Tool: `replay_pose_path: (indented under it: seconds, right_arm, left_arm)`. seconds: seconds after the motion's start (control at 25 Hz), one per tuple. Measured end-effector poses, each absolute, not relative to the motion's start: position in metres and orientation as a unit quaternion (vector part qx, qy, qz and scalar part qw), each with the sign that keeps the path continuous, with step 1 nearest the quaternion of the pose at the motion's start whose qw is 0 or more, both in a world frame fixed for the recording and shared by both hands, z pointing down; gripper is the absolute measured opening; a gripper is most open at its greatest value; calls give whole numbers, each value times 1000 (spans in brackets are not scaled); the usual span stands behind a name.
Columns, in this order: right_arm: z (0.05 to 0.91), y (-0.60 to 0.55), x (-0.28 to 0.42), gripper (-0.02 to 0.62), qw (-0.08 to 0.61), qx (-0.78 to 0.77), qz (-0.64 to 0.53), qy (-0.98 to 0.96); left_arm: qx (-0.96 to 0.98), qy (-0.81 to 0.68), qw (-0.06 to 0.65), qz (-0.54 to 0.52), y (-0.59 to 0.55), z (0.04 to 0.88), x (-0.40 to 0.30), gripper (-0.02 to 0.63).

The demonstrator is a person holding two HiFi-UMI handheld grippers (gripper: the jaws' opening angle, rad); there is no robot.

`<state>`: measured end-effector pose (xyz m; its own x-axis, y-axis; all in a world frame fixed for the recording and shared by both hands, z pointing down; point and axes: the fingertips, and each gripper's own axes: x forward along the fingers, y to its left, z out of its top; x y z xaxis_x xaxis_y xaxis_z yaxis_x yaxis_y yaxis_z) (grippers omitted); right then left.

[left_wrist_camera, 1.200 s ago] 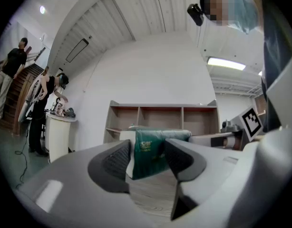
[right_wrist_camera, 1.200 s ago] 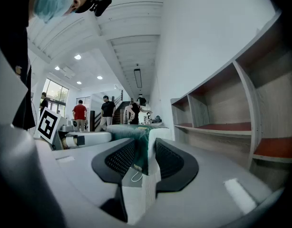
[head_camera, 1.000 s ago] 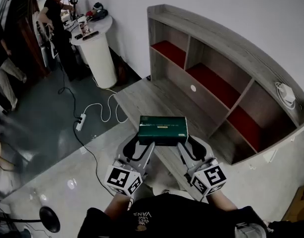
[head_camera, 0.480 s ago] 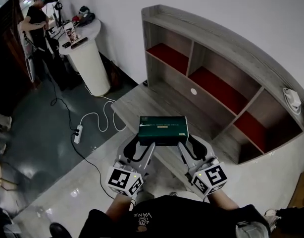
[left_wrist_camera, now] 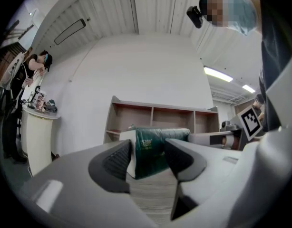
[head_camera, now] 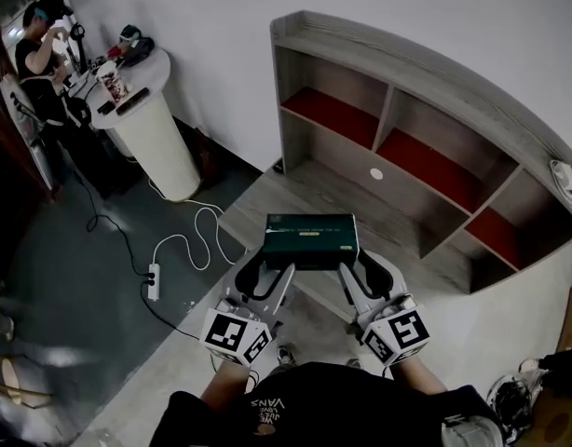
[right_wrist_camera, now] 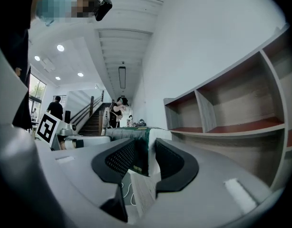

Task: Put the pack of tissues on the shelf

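- Now the shelf (head_camera: 426, 74) sits more squarely ahead of me than it did a second ago, running from 12 to 3 o'clock in the head view. The round white stand (head_camera: 165, 133) and the person (head_camera: 39, 49) beside it have slid out toward 10 o'clock.
- Through that turn the pack of tissues (head_camera: 309, 240) has not shifted in the grip. It rides level in the air at the centre of the view, long side across, above the near edge of the low wooden surface (head_camera: 309, 189) at the foot of the shelf.
- I judge the approach to be under way and the placing not yet begun. The red-lined compartments (head_camera: 435, 166) lie at 1 to 2 o'clock, well apart from the pack.
- The left gripper (left_wrist_camera: 147, 156) has its fingers (left_wrist_camera: 116, 163) clamped on the left end of the pack, the green wrapper pinched between the pads.
- The right gripper (right_wrist_camera: 145, 158) is clamped the same way on the right end.
- Both grippers are held low at 6 o'clock, close to my body and pointing toward 12. Their marker cubes (head_camera: 235, 335) are nearest me, and the two converge slightly on the pack.
- Next I would carry it forward and up to one of the compartments, keeping both ends level.
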<state>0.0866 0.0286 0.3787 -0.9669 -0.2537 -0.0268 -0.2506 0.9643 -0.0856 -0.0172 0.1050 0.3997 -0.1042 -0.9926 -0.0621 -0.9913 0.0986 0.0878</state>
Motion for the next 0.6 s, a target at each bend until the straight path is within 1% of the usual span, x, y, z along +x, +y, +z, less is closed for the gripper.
replay_pose_path:
  seconds: [0.36,0.6]
  right_arm:
    - [381,33,47,133,20,-182,-43,982]
    - [378,-10,23,133,17,-194,-46,980]
  left_arm:
    - [706,-706,7,-58,98,400,-65,252]
    - [716,-696,12,-59,51,397,-92,252]
